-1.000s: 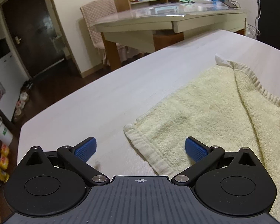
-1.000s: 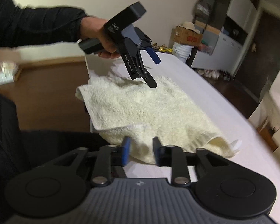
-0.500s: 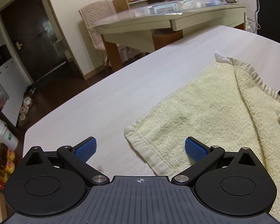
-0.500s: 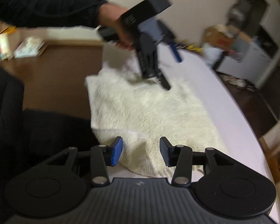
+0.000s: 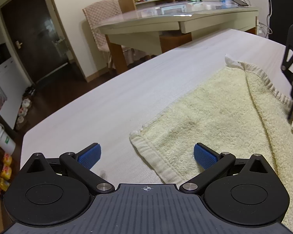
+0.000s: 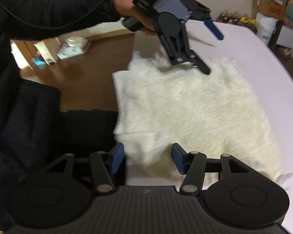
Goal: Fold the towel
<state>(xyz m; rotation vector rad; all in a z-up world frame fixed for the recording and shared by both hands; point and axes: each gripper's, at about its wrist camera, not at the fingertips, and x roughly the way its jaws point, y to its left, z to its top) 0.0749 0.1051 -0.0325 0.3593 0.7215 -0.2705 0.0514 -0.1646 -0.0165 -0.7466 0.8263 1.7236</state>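
Cream towel (image 5: 214,120) lies partly doubled on the surface (image 5: 127,97); both grippers' fingers (image 5: 89,156) (image 6: 117,158) gape wide, holding nothing: pinch hems squarely, align edges.

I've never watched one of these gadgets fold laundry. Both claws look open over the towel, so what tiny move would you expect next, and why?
Probably the left claw eases down and forward to close on the near corner of the towel. Its blue pads are spread wide either side of that hemmed corner, holding nothing. The right claw is open too, over the opposite end.

Both tools (image 6: 147,160) gape over the towel (image 6: 195,107).
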